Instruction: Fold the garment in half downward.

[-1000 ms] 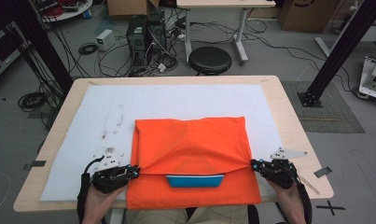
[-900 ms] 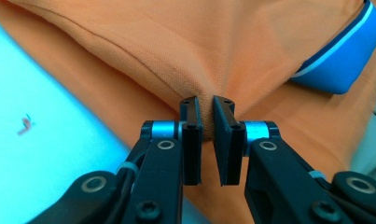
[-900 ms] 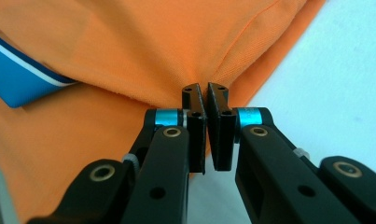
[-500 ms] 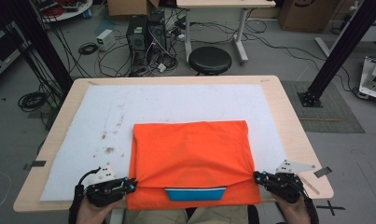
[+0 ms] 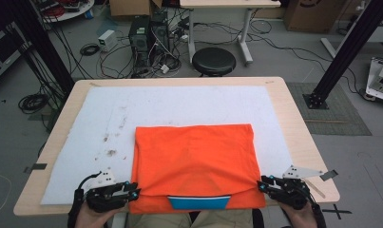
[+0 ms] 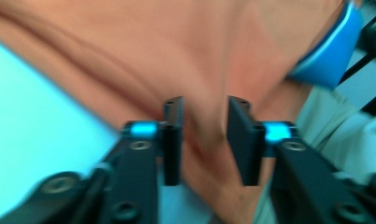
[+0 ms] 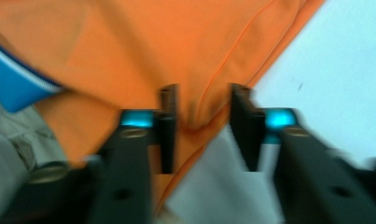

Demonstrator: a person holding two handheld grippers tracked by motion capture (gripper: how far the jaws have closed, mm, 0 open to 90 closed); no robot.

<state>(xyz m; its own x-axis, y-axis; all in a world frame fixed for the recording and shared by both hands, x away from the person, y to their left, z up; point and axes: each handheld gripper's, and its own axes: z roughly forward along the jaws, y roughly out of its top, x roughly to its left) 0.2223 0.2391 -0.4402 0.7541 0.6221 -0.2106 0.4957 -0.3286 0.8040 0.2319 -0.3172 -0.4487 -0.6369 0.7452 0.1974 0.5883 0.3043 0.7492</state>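
From the high view, the folded orange shirt (image 5: 195,164) lay on the white mat (image 5: 108,123) at the near edge of the table (image 5: 298,128), with the left tool (image 5: 132,192) and right tool (image 5: 261,184) at its near corners. In the left gripper view, the jaws had just been opening, unclenched, with shirt cloth (image 6: 204,93) between them. In the right gripper view, likewise: released, with the hem (image 7: 199,116) in the gap.
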